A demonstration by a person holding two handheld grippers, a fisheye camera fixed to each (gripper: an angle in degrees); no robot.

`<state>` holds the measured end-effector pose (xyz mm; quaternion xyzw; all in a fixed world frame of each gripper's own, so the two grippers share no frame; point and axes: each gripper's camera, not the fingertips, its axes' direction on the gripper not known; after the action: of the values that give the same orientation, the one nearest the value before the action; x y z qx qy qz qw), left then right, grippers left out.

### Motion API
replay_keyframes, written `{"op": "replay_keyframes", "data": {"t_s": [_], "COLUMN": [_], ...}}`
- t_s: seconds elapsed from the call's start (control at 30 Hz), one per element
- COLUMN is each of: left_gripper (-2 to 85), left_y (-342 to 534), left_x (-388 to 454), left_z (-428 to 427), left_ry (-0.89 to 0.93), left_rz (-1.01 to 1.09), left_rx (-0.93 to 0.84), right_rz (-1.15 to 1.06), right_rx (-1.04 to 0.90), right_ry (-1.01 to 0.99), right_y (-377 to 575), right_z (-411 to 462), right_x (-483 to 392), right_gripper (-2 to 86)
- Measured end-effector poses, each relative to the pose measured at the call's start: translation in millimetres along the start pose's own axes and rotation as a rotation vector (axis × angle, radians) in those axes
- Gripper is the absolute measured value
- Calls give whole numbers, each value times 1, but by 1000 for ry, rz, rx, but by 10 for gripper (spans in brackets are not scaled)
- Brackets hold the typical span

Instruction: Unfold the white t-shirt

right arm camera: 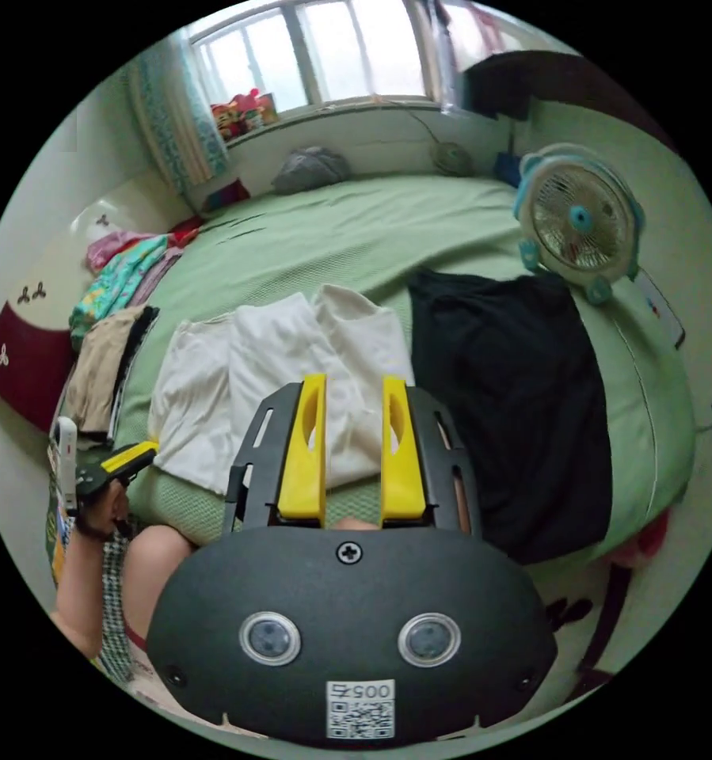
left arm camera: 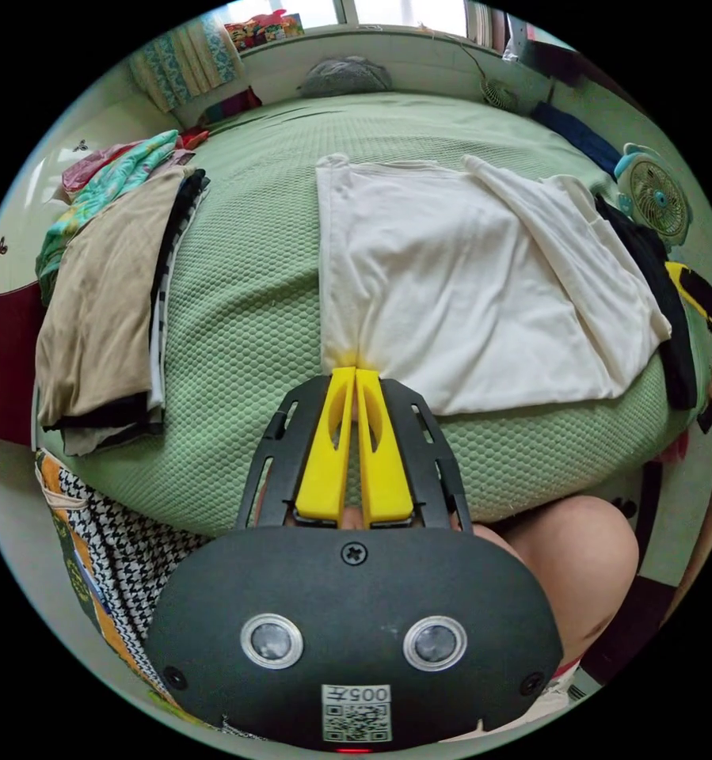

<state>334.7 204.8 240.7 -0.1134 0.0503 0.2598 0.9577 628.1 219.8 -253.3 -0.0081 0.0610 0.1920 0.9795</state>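
Note:
The white t-shirt point(left arm camera: 466, 293) lies partly folded on the green bed point(left arm camera: 245, 301), one side flap laid over its body. My left gripper point(left arm camera: 356, 372) is shut on the shirt's near corner at the bed's front edge. In the right gripper view that left gripper point(right arm camera: 130, 457) shows small, held by a hand at the shirt's point(right arm camera: 292, 356) lower left corner. My right gripper point(right arm camera: 354, 383) stands open just above the shirt's near right part, with nothing between its fingers. At the right rim of the left gripper view, the right gripper point(left arm camera: 688, 289) shows as black and yellow.
A black garment point(right arm camera: 514, 396) lies spread to the right of the shirt. A stack of folded clothes point(left arm camera: 102, 317) sits on the bed's left side. A small fan point(right arm camera: 579, 218) stands at the far right, a grey pillow point(right arm camera: 312, 168) under the window. The person's knee point(left arm camera: 577, 554) is at the bed's edge.

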Motion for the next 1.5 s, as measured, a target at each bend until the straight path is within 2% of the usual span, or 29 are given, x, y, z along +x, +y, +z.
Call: {"op": "replay_keyframes", "data": {"t_s": [0.2,0.43,0.67,0.8,0.9,1.03,1.2,1.37,1.5], "left_gripper": [-7,-7,-7,-7,-7,-7,-7,-7,-7], "left_y": [2,2,0,1,7,18,25,22,10], "left_x": [11,19,29,35,44,50,34,17,17], "left_z": [-3,-8,-13,-18,-23,-32,-51,-76,-75], "left_ry": [-10,5,-10,-34,-87,-136,-82,7,30], "left_rz": [33,10,34,56,90,121,54,18,34], "left_rx": [14,22,2,-4,-8,-5,14,105,105], "right_rz": [-72,-102,87,178,168,156,11,-115,3], "right_rx": [-204,-149,-24,-92,-181,-143,-6,-66,-127], "right_ry": [120,116,141,107,111,92,33,-15,58], "right_y": [-25,-31,-7,21,34,29,8,-17,-44], "right_z": [61,29,-34,-32,-14,-27,-64,-42,-6], "right_x": [-15,-17,45,72,73,71,53,33,44], "right_gripper": [64,-9,-11,-12,-7,18,44,43,50]}}
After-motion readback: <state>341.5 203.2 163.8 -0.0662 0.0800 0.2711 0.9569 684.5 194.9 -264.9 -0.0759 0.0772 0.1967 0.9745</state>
